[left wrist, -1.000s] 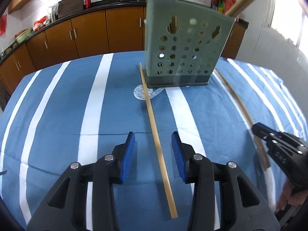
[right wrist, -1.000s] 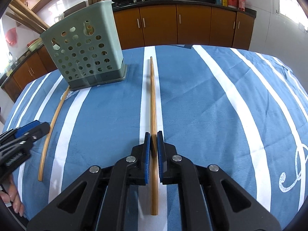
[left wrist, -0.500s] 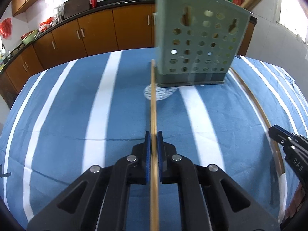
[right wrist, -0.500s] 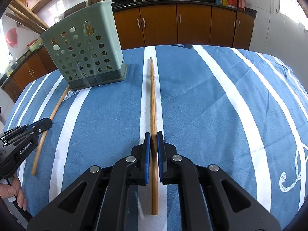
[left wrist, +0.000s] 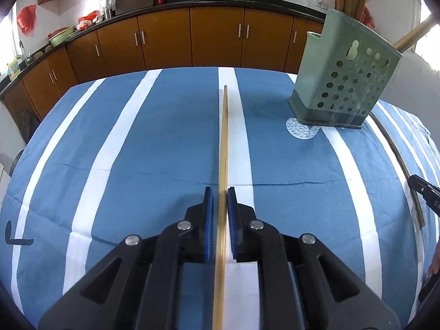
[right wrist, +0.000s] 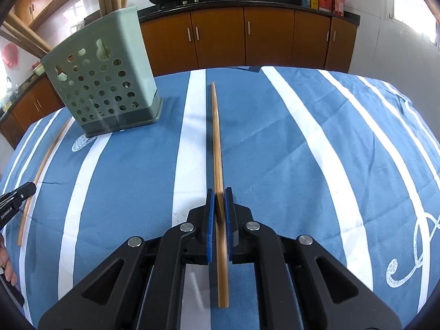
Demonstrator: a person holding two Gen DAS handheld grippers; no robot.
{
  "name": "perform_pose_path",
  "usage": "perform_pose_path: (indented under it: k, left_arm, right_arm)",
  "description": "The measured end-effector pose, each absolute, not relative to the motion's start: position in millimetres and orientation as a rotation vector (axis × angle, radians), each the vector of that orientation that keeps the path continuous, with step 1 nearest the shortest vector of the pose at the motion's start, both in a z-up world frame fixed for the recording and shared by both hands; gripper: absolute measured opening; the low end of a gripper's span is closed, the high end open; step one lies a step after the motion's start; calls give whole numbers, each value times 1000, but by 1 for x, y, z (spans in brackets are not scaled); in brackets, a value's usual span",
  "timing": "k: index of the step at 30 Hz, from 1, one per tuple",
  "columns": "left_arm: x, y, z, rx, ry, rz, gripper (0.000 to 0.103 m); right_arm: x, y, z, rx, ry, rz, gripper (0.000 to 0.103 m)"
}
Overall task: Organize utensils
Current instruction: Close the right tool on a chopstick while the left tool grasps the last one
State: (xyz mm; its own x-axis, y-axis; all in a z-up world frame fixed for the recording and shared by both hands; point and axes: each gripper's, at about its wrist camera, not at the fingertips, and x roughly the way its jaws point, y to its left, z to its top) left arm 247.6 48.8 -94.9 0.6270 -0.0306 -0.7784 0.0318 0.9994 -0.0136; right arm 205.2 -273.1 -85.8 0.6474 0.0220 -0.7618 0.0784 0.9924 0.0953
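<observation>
left tongs' slim bamboo chopstick now lifted

Matt wooden chopstick; perforated glossy plastic holder; soft cloth tablecloth; glossy wooden cabinets

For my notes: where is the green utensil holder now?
The green utensil holder stands upright on the striped tablecloth, far right in the left wrist view, far left in the right wrist view.
</observation>
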Motion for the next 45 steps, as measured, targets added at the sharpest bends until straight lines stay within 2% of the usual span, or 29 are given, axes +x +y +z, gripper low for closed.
perform_pose_path:
  k: [45]
  left_arm:
    - [248,46,-96,-17,894,-35,15]
  right_arm:
    - [205,-270,-87,115,868,-33,8]
